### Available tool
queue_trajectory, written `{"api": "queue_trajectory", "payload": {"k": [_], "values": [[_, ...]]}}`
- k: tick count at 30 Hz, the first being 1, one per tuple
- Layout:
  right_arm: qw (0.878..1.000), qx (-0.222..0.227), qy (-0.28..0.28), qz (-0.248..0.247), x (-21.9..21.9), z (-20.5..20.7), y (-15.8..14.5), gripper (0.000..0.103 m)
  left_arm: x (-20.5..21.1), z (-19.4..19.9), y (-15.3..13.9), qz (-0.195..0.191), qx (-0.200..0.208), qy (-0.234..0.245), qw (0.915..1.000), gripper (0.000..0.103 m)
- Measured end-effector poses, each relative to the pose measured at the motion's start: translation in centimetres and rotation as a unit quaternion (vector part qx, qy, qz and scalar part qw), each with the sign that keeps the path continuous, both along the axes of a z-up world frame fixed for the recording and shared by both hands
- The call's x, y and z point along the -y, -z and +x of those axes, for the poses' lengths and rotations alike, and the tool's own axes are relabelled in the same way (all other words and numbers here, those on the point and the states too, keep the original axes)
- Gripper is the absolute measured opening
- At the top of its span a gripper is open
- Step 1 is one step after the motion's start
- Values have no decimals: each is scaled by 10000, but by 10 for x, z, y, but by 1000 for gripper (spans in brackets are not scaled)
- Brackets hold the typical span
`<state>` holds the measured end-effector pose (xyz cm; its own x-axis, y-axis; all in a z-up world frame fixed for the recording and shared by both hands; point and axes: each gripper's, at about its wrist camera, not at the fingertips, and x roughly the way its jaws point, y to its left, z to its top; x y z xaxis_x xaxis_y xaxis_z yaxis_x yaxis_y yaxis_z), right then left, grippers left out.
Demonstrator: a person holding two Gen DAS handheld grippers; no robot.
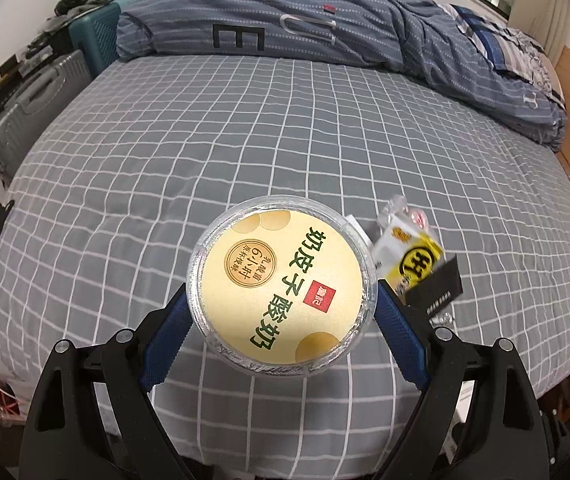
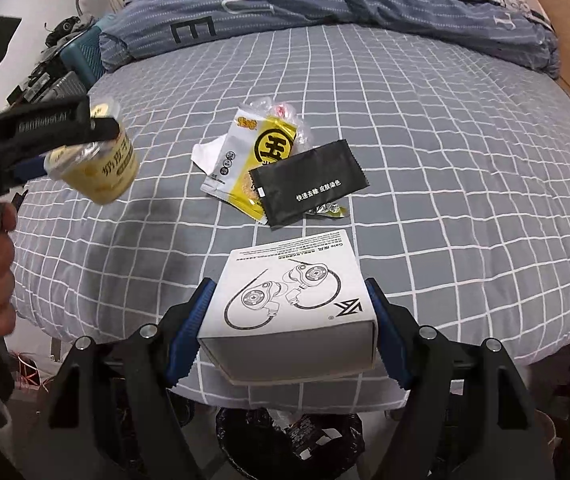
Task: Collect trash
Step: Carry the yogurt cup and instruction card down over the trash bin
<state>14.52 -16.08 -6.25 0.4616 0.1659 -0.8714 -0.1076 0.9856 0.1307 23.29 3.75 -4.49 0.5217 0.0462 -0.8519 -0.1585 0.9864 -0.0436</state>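
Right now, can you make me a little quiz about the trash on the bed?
1. True or false: the left tool holds a yogurt cup.
2. What does the right tool hold? A) white earphone box B) black sachet C) yellow wrapper
3. Fill in: the black sachet lies partly on top of the ______ wrapper on the bed.

Key
1. True.
2. A, the white earphone box, above the black-lined bin.
3. Yellow; the yellow wrapper is underneath.
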Motion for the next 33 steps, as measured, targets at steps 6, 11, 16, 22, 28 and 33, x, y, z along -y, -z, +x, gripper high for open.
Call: {"api": "queue_trajectory", "payload": {"k": [6, 11, 16, 22, 28, 33], "values": [[9999, 133, -7, -36, 3, -18, -12, 71, 6, -28, -9, -108, 44, 62, 9999, 86], [9997, 243, -20, -73, 7, -33, -21, 71, 12, -51, -20, -164, 143, 130, 9997, 86], [9994, 332, -16, -79, 12, -47, -28, 71, 26, -75, -27, -186, 202, 267, 9993, 86], [9990, 424, -44, -130, 19, -67, -33, 71, 36, -106, -24, -196, 193, 329, 9991, 86], [9987, 471, -77, -170, 24, -90, -31, 71, 48, -138, -14, -170, 145, 404, 9989, 86], [9989, 432, -103, -171, 28, -110, -25, 71, 51, -167, 0, -219, 55, 376, 9990, 86]]}}
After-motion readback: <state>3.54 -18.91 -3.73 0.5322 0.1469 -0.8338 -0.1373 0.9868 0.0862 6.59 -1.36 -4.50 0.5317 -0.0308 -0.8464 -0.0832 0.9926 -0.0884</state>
